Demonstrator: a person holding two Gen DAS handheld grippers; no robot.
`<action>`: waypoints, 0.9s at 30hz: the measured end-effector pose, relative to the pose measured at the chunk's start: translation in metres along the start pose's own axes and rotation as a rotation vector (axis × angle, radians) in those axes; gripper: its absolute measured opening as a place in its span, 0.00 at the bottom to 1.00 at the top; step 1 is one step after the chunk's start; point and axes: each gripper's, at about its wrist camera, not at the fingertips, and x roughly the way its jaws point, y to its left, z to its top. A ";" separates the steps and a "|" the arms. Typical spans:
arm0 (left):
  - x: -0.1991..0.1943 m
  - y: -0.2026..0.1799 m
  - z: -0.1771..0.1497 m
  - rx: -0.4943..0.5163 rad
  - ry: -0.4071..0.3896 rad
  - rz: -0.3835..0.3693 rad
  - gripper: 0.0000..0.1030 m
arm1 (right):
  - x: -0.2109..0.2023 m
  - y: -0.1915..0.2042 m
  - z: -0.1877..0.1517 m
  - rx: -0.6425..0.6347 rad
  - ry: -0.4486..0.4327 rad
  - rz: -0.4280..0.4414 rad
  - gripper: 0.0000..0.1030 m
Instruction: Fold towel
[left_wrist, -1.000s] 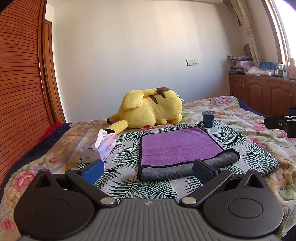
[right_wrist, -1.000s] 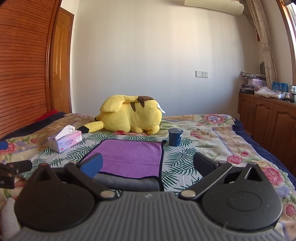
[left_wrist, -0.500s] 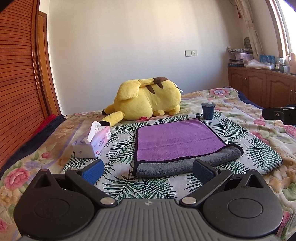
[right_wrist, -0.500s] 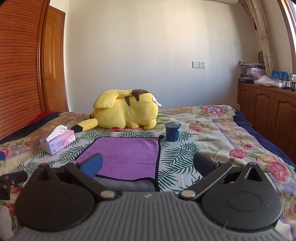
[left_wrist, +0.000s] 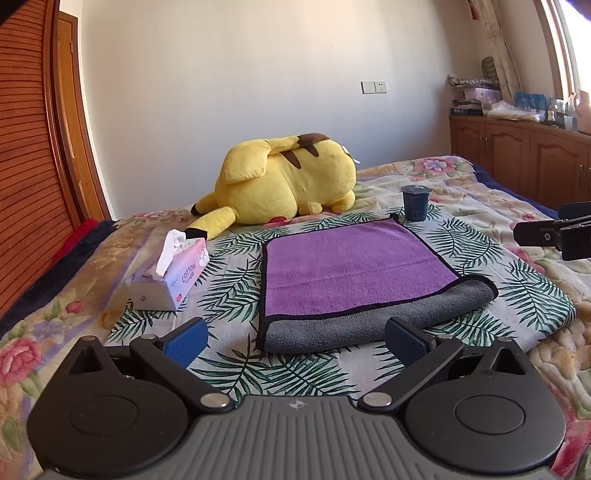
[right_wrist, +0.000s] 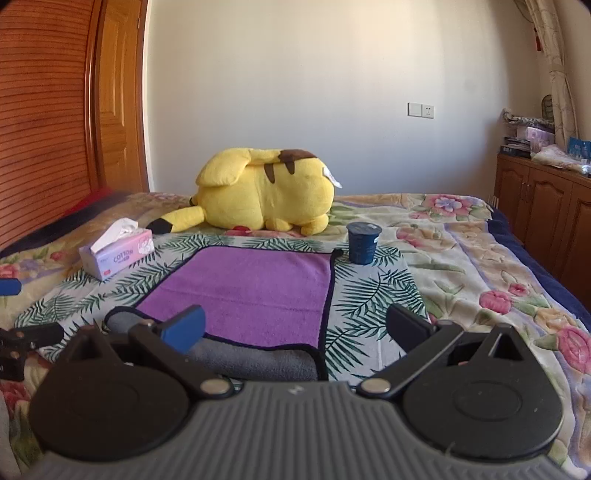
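A towel, purple on top and grey underneath with black edging, lies folded once on the bed; its grey fold faces me. It also shows in the right wrist view. My left gripper is open and empty, just short of the towel's near grey edge. My right gripper is open and empty, over the towel's near right corner. The right gripper's side shows at the right edge of the left wrist view.
A yellow plush toy lies behind the towel. A dark blue cup stands at the towel's far right corner. A tissue box sits to the left. Wooden cabinets line the right wall, a wooden wardrobe the left.
Both grippers have moved forward and lower toward the towel, which looks larger now. Both stay open. The towel has not moved.
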 end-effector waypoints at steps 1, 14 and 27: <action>0.003 0.000 0.000 0.001 0.003 -0.001 0.84 | 0.003 0.000 0.001 -0.001 0.008 0.003 1.00; 0.042 0.011 0.004 -0.020 0.057 -0.039 0.82 | 0.041 -0.005 -0.001 -0.038 0.095 0.038 1.00; 0.074 0.018 0.010 -0.034 0.087 -0.079 0.70 | 0.075 -0.012 -0.002 -0.039 0.162 0.061 1.00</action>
